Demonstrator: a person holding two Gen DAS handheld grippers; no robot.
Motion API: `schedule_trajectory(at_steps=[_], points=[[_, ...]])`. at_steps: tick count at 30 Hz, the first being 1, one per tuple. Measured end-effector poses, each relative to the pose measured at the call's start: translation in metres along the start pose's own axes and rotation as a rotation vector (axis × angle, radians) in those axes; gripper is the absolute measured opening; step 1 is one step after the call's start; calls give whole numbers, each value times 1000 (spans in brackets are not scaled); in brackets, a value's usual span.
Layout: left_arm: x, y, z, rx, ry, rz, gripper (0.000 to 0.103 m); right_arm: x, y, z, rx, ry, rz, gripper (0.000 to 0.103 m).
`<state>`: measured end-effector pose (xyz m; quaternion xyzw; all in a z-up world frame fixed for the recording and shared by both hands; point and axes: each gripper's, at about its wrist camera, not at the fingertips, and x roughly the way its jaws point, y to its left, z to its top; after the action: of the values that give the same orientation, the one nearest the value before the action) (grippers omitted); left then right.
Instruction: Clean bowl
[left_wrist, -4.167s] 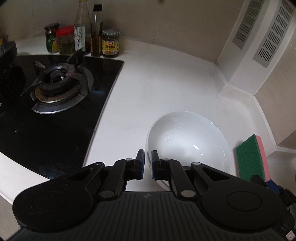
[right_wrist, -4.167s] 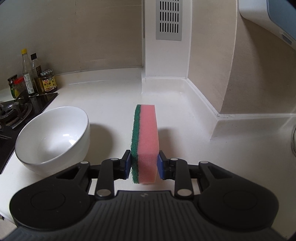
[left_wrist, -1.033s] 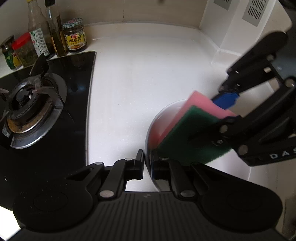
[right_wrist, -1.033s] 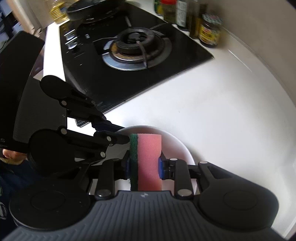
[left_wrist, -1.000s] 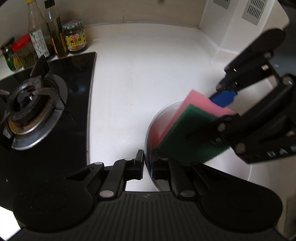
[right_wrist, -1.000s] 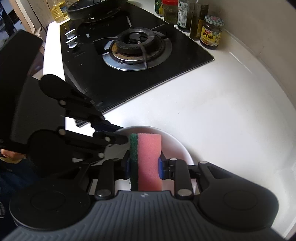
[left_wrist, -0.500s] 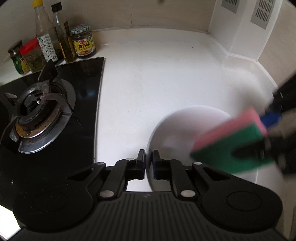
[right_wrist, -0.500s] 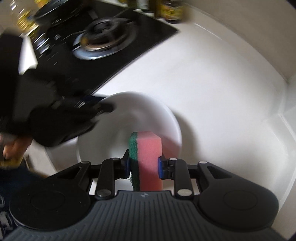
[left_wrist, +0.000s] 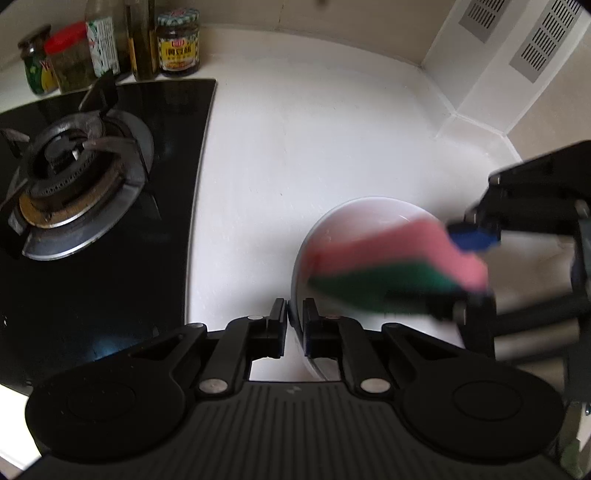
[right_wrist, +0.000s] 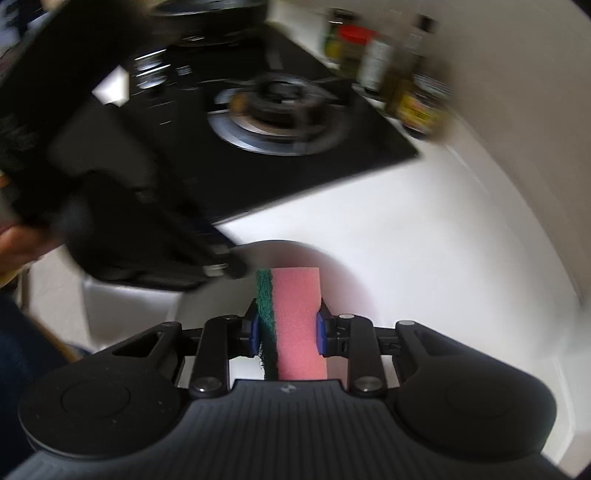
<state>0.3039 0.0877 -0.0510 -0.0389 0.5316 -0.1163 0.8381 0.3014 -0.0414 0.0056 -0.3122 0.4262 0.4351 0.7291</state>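
Observation:
A white bowl (left_wrist: 354, 218) stands on the white counter. My left gripper (left_wrist: 294, 317) is shut on the bowl's near rim, one finger inside and one outside. My right gripper (right_wrist: 287, 328) is shut on a pink and green sponge (right_wrist: 295, 314). The sponge (left_wrist: 391, 258) lies inside the bowl, blurred by motion, reaching toward its left wall. In the right wrist view the bowl (right_wrist: 343, 280) shows under the sponge, and the left gripper (right_wrist: 147, 240) comes in from the left as a dark blur.
A black gas hob (left_wrist: 74, 177) with a burner lies left of the bowl. Several jars and bottles (left_wrist: 110, 51) stand at the back wall behind the hob. A vented white column (left_wrist: 517, 55) rises at the back right. A dark pan (right_wrist: 207, 14) sits at the hob's far end.
The sponge has swept from the bowl's right side back toward its left wall. My right gripper has swung toward the hob. My left gripper keeps its hold on the rim.

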Motion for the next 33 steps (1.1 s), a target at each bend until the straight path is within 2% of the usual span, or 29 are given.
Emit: schedule_trajectory(at_steps=[3, 7, 8, 10, 11, 12, 16, 19, 21, 25, 27, 28, 29, 31, 33], points=[[3, -3, 2, 16, -22, 23, 5, -4, 8, 2, -10, 41, 118, 24], [10, -16, 10, 95, -24, 70, 9, -15, 11, 0, -16, 58, 172, 23], [11, -18, 13, 112, -9, 77, 9, -19, 6, 0, -2, 57, 166, 23], [15, -20, 22, 153, 34, 82, 9, -23, 1, 0, -22, 47, 98, 23], [17, -20, 26, 169, 61, 76, 9, -22, -1, 2, -54, 35, 25, 23], [18, -19, 30, 172, 83, 69, 9, -16, 0, 5, -79, 25, -8, 23], [20, -15, 36, 161, 116, 43, 8, 5, 10, 6, -209, 27, -91, 23], [19, -14, 32, 145, 103, 40, 8, 14, 33, 4, -280, 31, -82, 24], [19, -13, 31, 132, 97, 40, 8, 15, 46, 2, -305, 35, -38, 24], [19, -16, 29, 124, 86, 59, 10, 3, 55, 4, -261, 38, 141, 24], [19, -15, 29, 116, 86, 60, 11, -8, 39, 2, -201, 33, 210, 24], [19, -13, 30, 106, 89, 51, 11, -14, 27, 2, -132, 16, 220, 24], [18, -10, 30, 95, 92, 43, 11, -19, 17, 0, -73, -9, 206, 23], [18, -5, 31, 70, 100, 26, 10, -21, 12, -2, -53, -60, 87, 23], [18, -3, 32, 56, 104, 17, 10, -5, 11, -1, -19, -88, 35, 23]])
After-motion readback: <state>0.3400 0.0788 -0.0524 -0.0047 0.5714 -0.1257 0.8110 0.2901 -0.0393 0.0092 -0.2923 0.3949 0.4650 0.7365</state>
